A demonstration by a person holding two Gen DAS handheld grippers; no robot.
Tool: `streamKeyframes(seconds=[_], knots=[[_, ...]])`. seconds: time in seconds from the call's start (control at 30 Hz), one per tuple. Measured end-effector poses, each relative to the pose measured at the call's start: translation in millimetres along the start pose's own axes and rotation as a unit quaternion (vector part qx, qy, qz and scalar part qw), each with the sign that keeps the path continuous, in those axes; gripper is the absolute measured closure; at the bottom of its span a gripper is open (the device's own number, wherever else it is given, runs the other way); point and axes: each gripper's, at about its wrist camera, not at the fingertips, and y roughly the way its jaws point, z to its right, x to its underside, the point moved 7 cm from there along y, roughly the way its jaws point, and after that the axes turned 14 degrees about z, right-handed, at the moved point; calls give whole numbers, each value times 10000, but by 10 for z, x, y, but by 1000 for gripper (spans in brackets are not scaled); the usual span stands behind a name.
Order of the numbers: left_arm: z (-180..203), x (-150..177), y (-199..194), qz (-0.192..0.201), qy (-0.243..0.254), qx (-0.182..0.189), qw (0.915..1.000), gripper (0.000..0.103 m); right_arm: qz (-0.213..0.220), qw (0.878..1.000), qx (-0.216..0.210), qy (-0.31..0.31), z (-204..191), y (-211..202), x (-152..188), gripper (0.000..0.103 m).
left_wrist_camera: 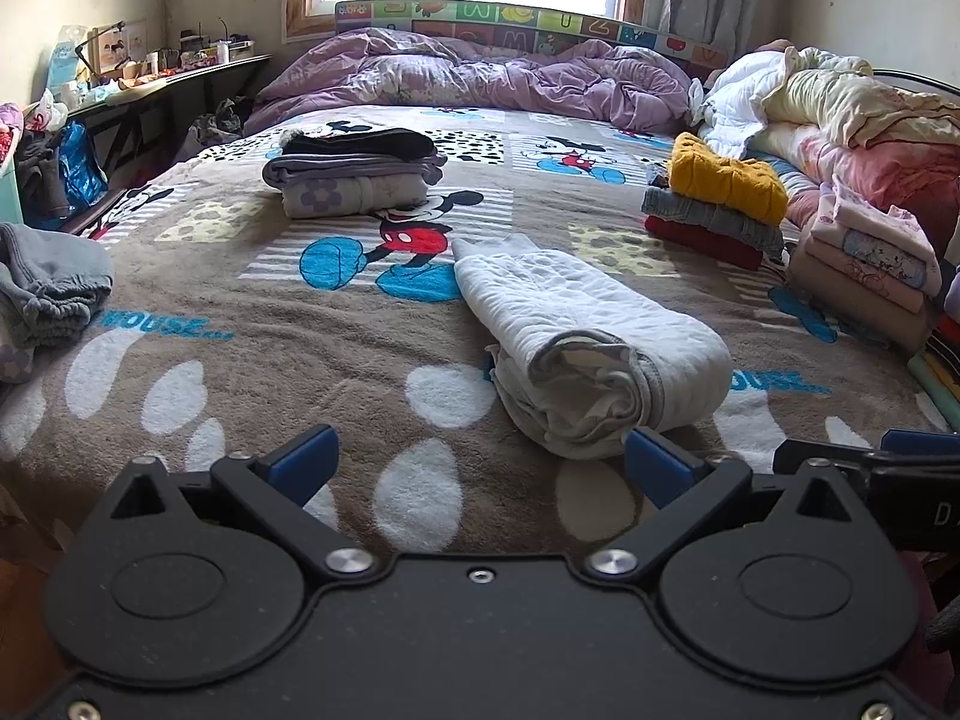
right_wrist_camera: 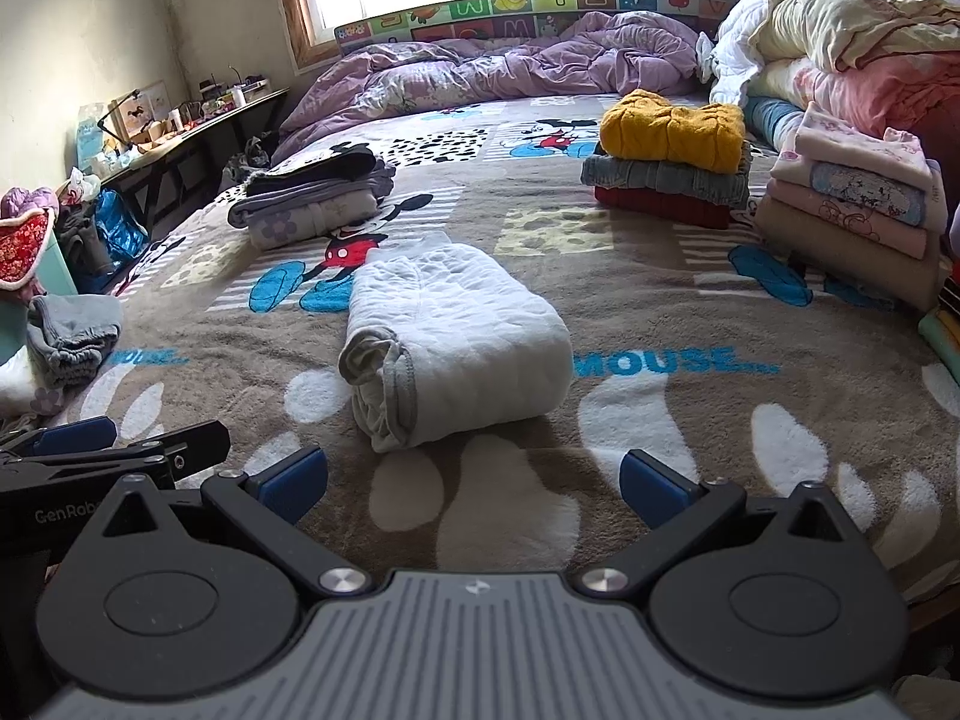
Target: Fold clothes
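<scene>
Clothes are seen in several states on the bed blanket (right_wrist_camera: 660,312). Nearest, both tools are held low over the blanket's front edge: the left gripper (left_wrist_camera: 480,465) and the right gripper (right_wrist_camera: 474,480) are each spread wide, jaws apart, nothing held between them. Just beyond them a white quilted garment (right_wrist_camera: 462,324) lies folded into a thick bundle, its open grey-trimmed end turned toward the cameras. From the left wrist view it sits ahead and right of the jaws, almost touching the right finger; from the right wrist view it lies ahead and slightly left, clear of both fingers.

Risk noted: the bundle is bulky and loosely layered; a pinch on the top layer alone would likely peel it open, and a one-sided lift could let the inner layers slide out of the open end. Dragging it may also ruck the blanket.

At the left edge a grey garment (right_wrist_camera: 72,330) is seen bunched, not folded. Farther back, folded stacks are present: a dark-topped stack (right_wrist_camera: 318,198) at centre-left, a yellow-topped stack (right_wrist_camera: 672,150) at right, and a pink stack (right_wrist_camera: 852,204) beside it. Whether the white bundle is finished or awaiting stacking cannot be settled. A purple duvet (right_wrist_camera: 510,66) is heaped at the far end.
</scene>
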Motion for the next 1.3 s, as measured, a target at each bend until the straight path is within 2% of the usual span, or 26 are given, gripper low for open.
streamKeyframes(seconds=[1.0, 1.3], knots=[[42, -44, 104, -25, 145, -78, 9999, 0, 10, 9998, -111, 141, 26, 76, -39, 0], [-37, -76, 341, -137, 20, -28, 9999, 0, 128, 9968, -579, 544, 75, 199, -33, 0]])
